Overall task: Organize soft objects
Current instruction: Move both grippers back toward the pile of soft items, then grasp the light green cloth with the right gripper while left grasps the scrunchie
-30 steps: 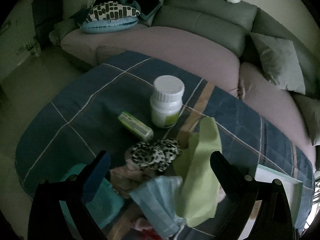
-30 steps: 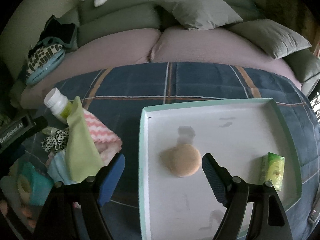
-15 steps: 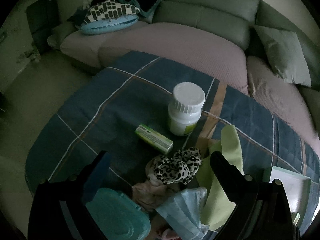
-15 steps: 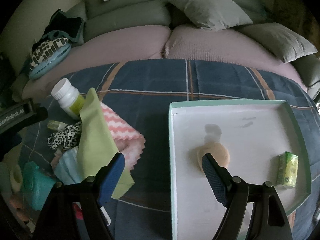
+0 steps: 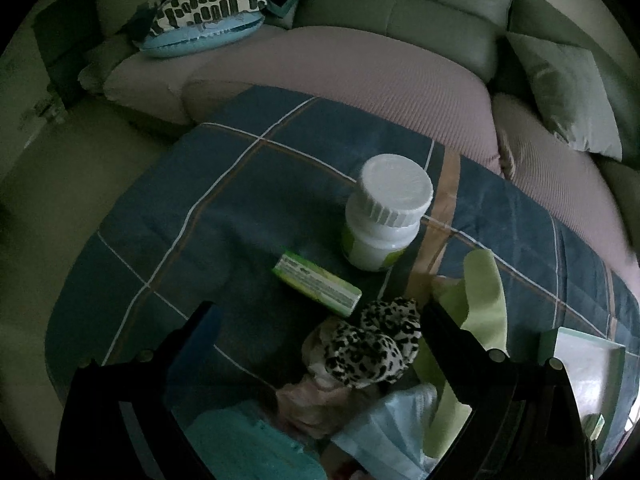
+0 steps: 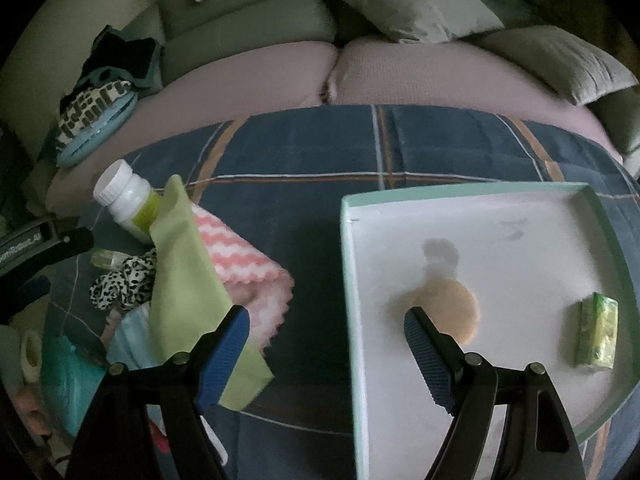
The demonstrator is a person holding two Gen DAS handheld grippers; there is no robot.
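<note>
Both grippers tilt steeply downward: the left gripper [image 5: 316,312] and the right gripper [image 6: 326,320] stand wide apart-jawed, gripping nothing.

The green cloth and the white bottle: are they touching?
Touching. In the right wrist view the green cloth's upper tip lies against the bottle's side.

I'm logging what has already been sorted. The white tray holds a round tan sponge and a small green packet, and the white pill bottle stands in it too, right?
Not quite. The white pill bottle is not in the tray; it stands outside it on the blue plaid cloth, beside the pile of soft things, as the right wrist view shows. The round tan sponge and small green packet do lie in the tray.
</note>
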